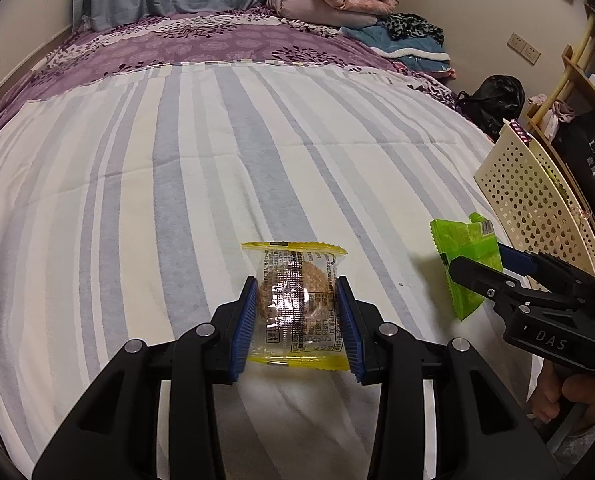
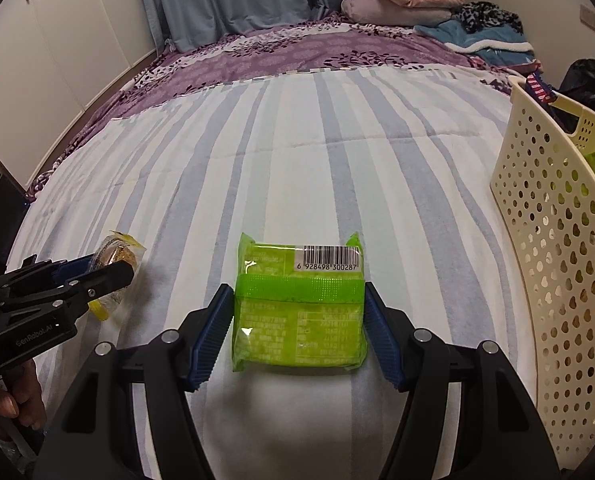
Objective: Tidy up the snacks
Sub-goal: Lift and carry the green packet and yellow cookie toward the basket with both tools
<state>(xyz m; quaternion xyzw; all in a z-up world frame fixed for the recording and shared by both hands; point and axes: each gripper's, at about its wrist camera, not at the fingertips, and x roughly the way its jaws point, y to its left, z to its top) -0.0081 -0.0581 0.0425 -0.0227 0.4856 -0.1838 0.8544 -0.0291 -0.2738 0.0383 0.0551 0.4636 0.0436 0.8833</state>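
- Left wrist view: the left gripper [image 1: 297, 316] has its blue ribbed fingers [image 1: 246, 322] clamped on a clear packet with yellow sealed ends [image 1: 295, 304], a round brown biscuit inside, held above the striped bed cover [image 1: 177, 184].
- That packet looks light and crinkly; the film is glossy and likely slippery, and the biscuit would probably crack under a hard squeeze, so gripping across the flat sides at mid-length, as here, seems wise.
- Right wrist view: the right gripper [image 2: 299, 320] grips a green snack pack [image 2: 299, 312] by its two side edges, barcode end pointing away.
- This pack is a puffy rectangle of thin film, soft, probably light; the side edges give the firmest hold.
- A cream perforated plastic basket [image 2: 537, 208], rigid and curved, stands just right of the green pack, with something green already inside.
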